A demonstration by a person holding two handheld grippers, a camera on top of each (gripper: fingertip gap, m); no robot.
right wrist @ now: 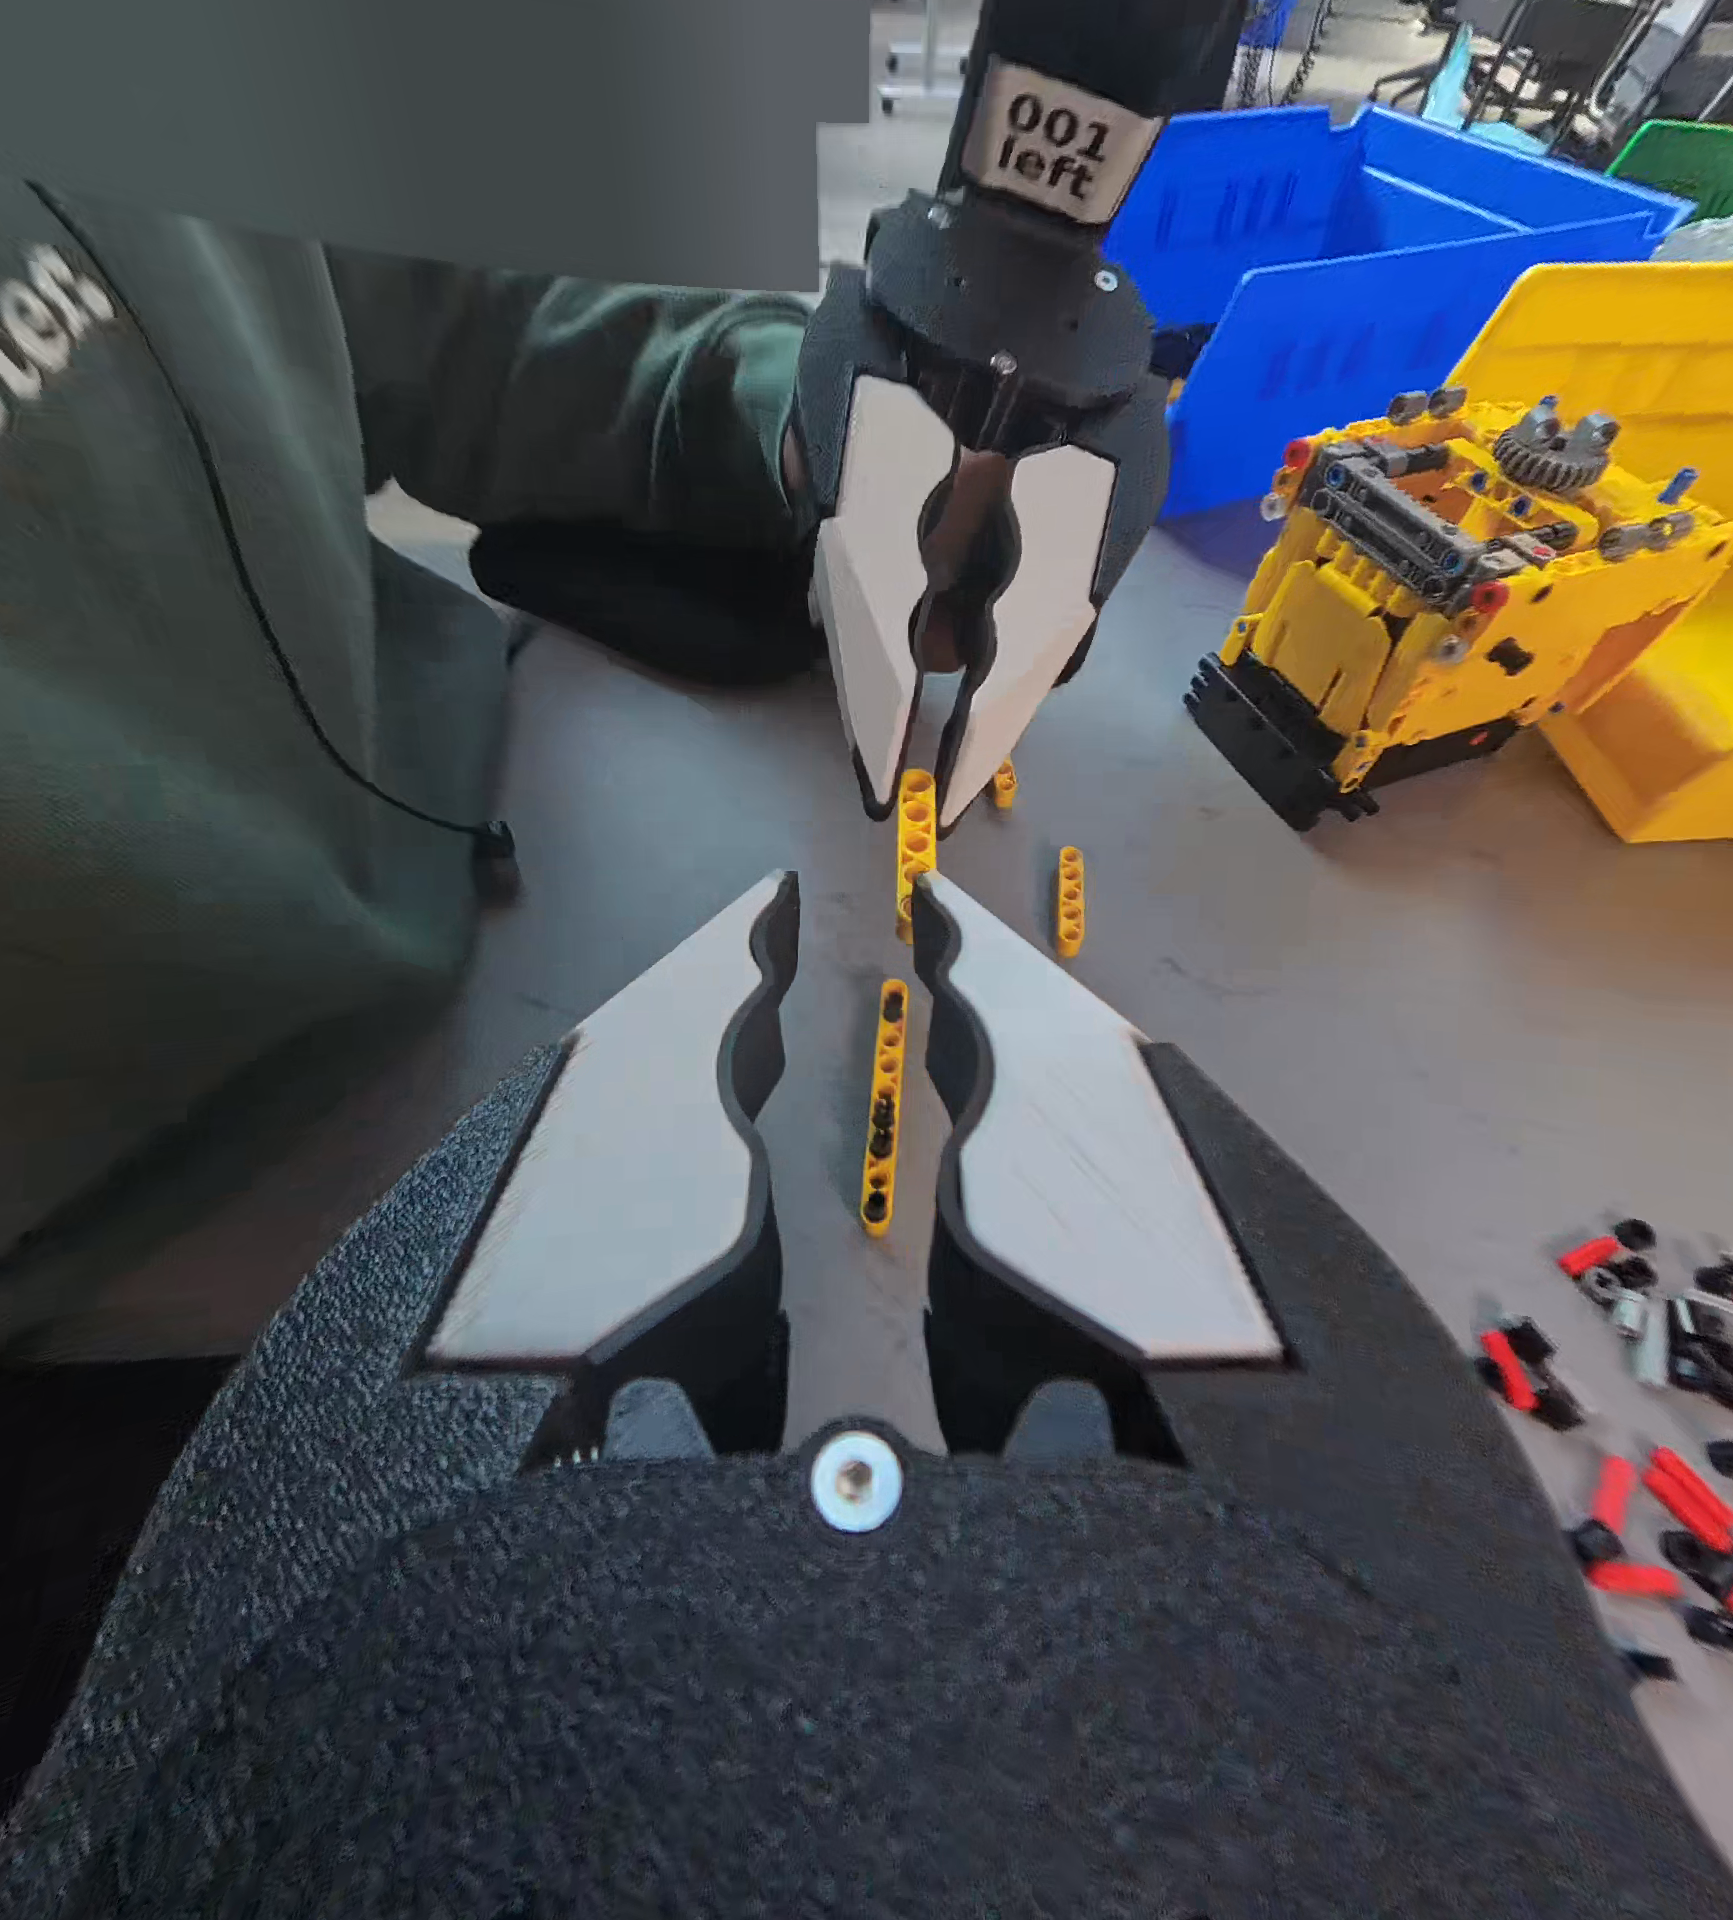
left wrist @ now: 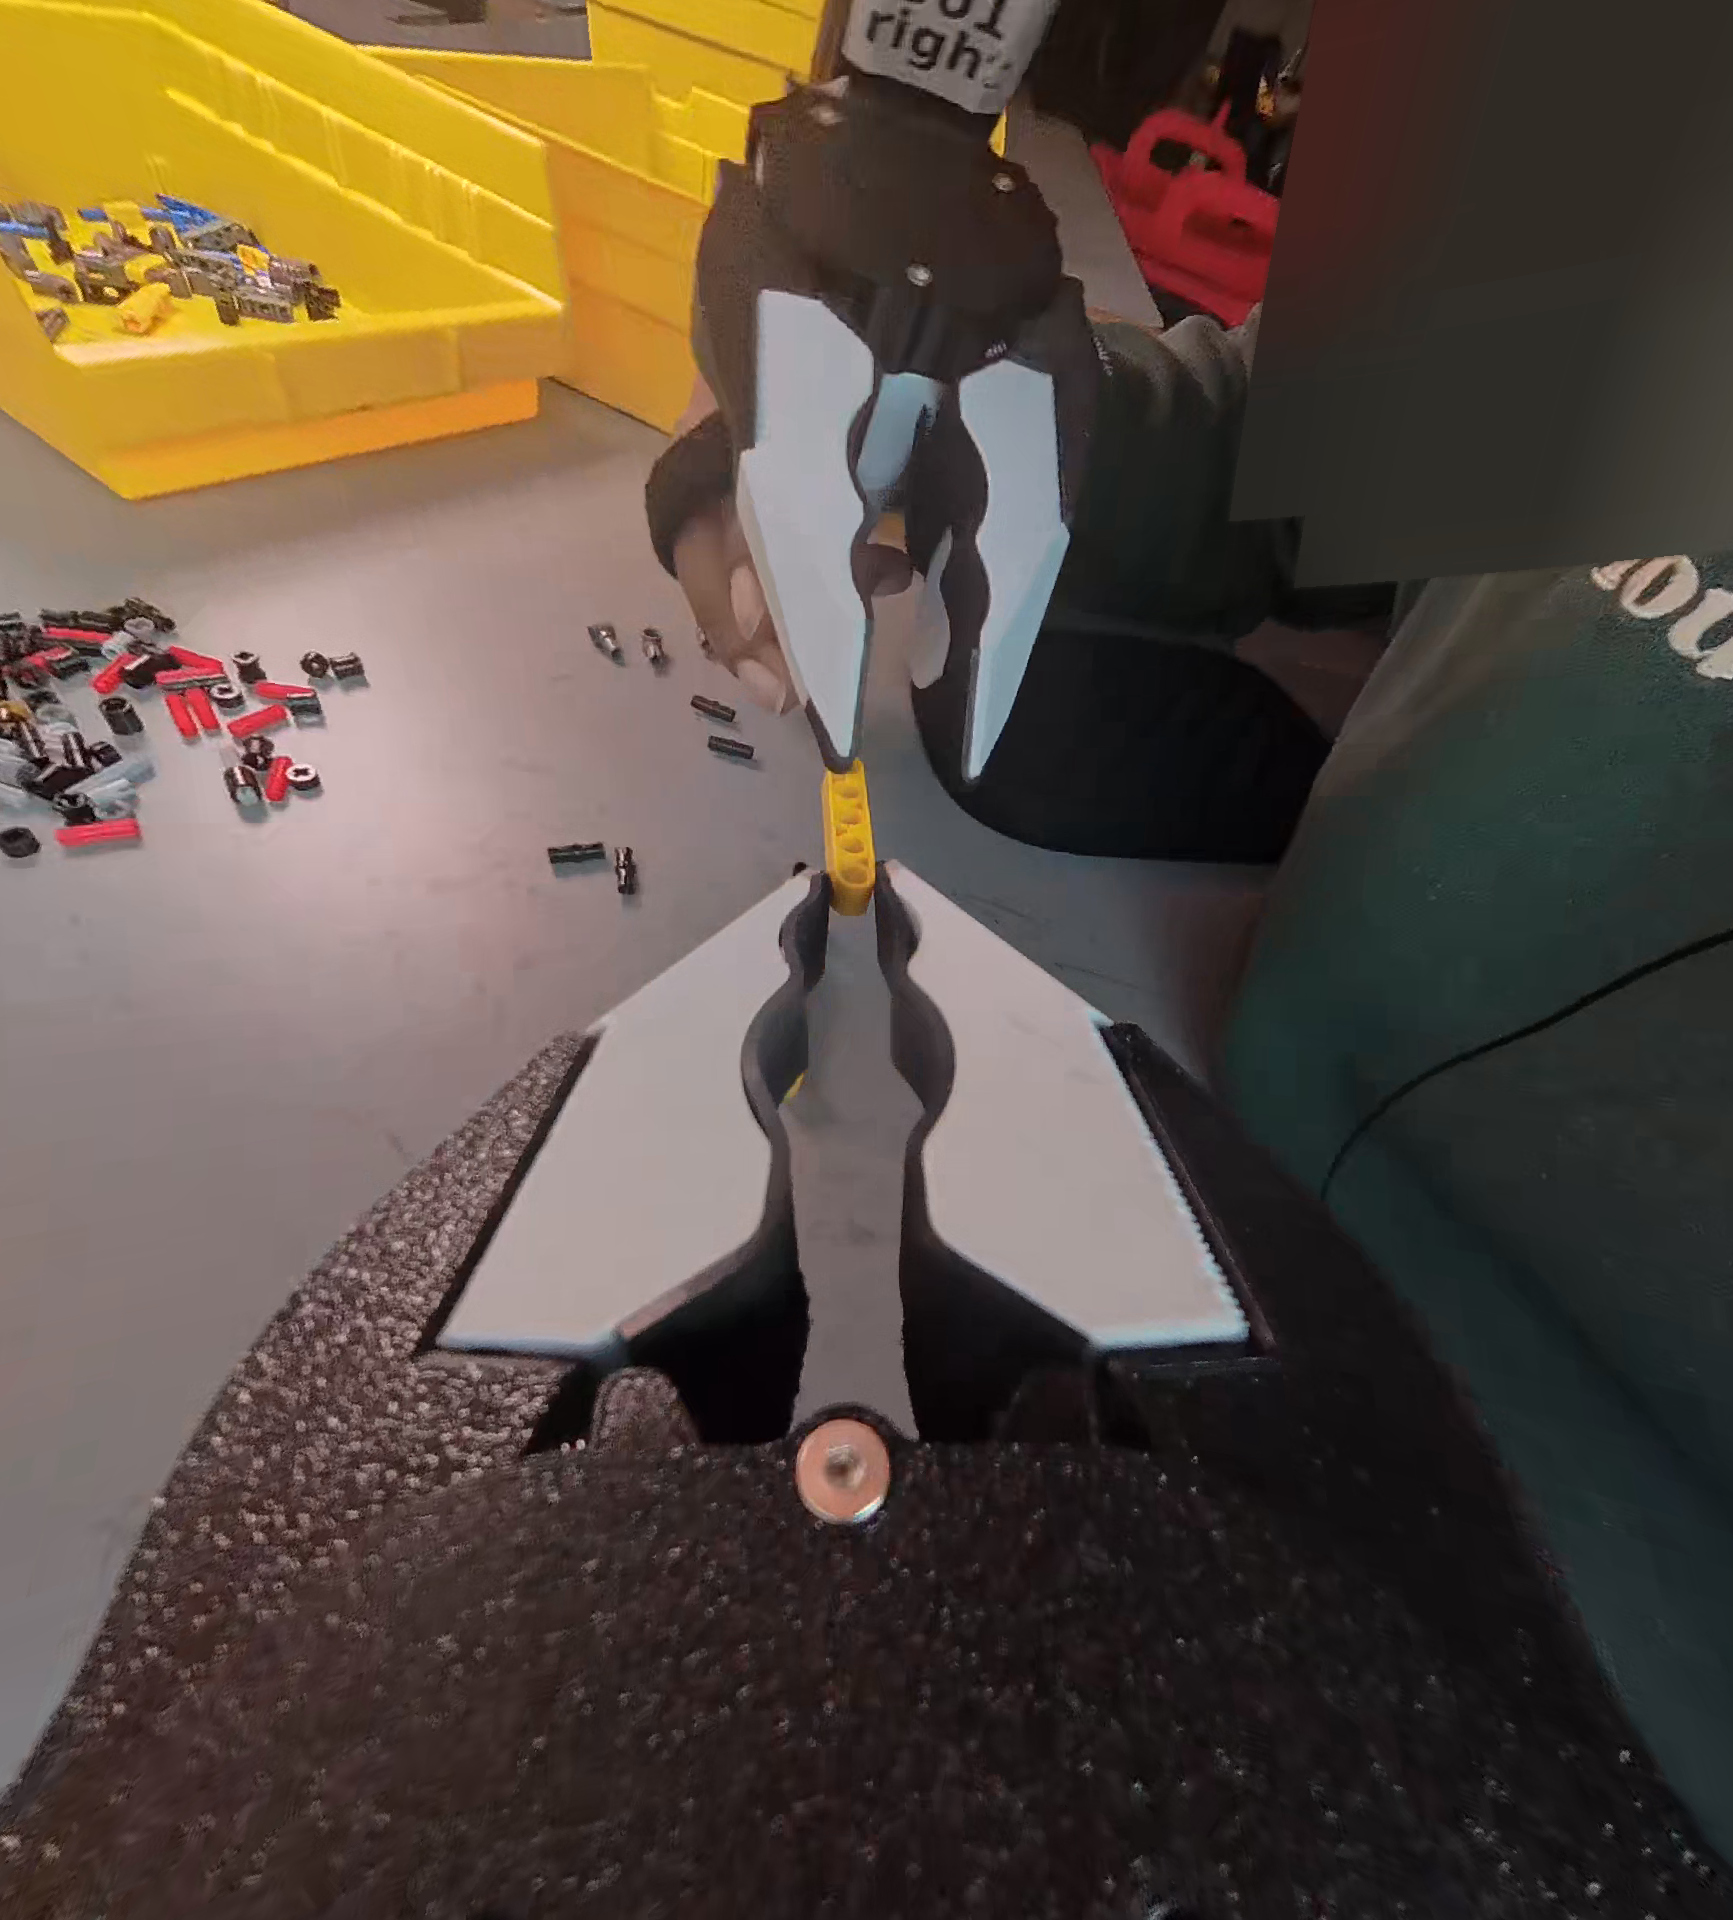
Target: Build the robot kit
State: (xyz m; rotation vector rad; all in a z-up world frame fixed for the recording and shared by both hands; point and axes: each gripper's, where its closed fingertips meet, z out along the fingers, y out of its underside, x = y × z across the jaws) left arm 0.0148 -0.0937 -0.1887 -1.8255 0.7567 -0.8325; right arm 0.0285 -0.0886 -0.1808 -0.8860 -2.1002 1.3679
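Grey label (left wrist: 929,47) with dark print, on the black body of the right gripper (left wrist: 909,764), at the top of the left wrist view. The frame edge cuts it off in part.

Second label (right wrist: 1049,145), same kind, with two lines of dark print. It sits on the neck of the left gripper (right wrist: 916,816), in the right wrist view.

Pale lettering (left wrist: 1672,644) across a dark green sweatshirt (left wrist: 1568,1039). It is cropped and tilted in the left wrist view, and cropped at the left edge of the right wrist view.
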